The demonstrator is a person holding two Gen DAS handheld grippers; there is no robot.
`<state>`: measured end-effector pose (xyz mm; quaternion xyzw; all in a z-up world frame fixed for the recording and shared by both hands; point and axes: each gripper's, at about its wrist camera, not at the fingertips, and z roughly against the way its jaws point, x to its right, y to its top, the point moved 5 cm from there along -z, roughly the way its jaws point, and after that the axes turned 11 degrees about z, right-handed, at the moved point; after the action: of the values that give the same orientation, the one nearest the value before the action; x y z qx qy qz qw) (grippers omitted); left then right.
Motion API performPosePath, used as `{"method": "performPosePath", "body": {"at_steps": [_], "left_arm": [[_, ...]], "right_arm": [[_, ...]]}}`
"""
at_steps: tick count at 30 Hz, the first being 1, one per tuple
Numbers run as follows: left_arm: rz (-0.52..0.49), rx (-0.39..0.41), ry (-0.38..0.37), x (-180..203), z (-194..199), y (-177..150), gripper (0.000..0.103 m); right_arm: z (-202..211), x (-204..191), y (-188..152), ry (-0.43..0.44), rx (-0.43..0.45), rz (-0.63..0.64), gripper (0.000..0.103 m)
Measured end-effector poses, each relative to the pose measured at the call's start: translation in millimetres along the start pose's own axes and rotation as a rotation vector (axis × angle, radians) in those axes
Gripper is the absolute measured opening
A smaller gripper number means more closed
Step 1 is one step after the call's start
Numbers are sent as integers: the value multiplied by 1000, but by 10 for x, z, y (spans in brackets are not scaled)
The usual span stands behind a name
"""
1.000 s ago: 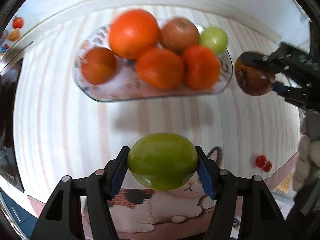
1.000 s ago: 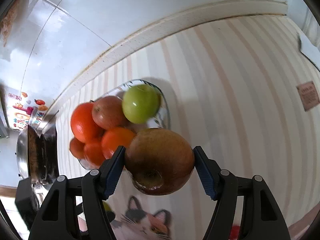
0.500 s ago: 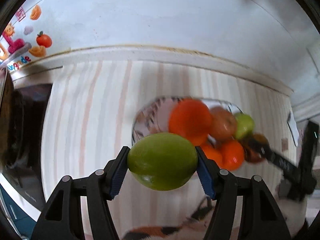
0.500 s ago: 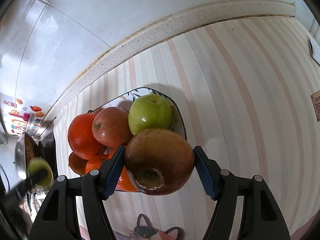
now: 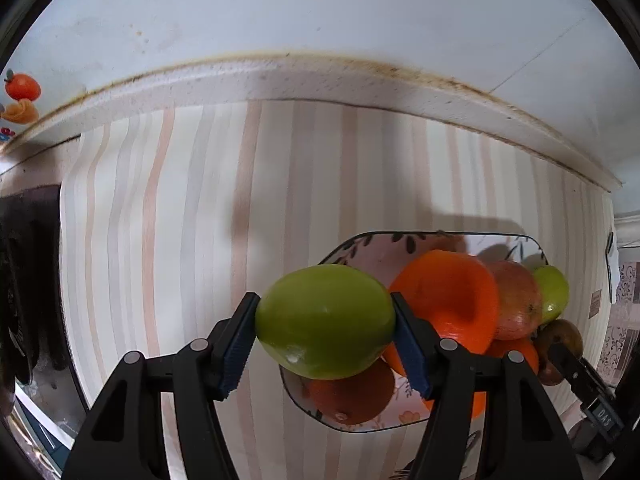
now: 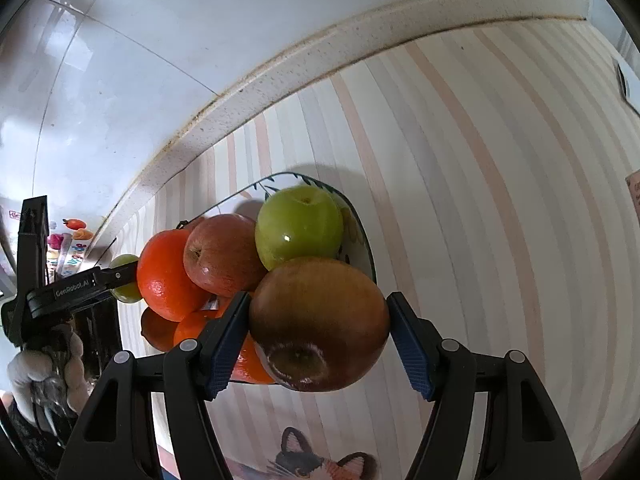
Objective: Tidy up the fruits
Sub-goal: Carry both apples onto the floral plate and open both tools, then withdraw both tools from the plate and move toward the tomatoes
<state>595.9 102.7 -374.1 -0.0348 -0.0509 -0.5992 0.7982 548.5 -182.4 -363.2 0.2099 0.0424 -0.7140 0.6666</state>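
Note:
My left gripper (image 5: 324, 314) is shut on a green apple (image 5: 325, 322), just above the left end of the floral bowl (image 5: 360, 240). The bowl is heaped with oranges (image 5: 448, 300), a red apple (image 5: 514, 304) and another green apple (image 5: 554, 292). My right gripper (image 6: 318, 306) is shut on a brownish-red apple (image 6: 320, 324), over the bowl's (image 6: 362, 232) near right edge. Its apple (image 5: 560, 344) also shows in the left wrist view. From the right wrist view the left gripper (image 6: 120, 278) is at the pile's far left, beside an orange (image 6: 168, 276).
A striped mat (image 5: 200, 220) covers the counter, with a raised ledge (image 5: 280, 80) and tiled wall behind. A dark stove (image 5: 24, 280) lies left of the mat. A gloved hand (image 6: 44, 372) holds the left gripper. A cat print (image 6: 320, 460) is at the mat's front.
My left gripper carried the green apple from in front of the bowl round to its left end. The right gripper with the brownish apple sank slightly over the bowl.

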Motion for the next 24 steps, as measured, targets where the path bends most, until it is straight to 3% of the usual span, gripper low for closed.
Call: {"method": "performPosePath", "body": {"at_steps": [10,14,15,17,18,24], "left_arm": [[-27,-25,17,-51,-188,-119,62],[-30,-38,28,-55,-198,-131,62],[-28,-37,32,-59,-219,-123,62],[-15,-31,32,-45,-208,-127,63],[-10,-29,26,-44,-196,-134,65],[10,0,45,-134,-81,-192,90]], "right_arm": [[-94,-105,-13,-50,34,70,71],[-89,-61,-10,-15,30,36,72],[-87,-54,-9,-4,26,26,73],[-76,-54,-3,19,23,9,86],[-59,-59,5,21,29,8,91],[20,-92,44,15,20,15,95]]}}
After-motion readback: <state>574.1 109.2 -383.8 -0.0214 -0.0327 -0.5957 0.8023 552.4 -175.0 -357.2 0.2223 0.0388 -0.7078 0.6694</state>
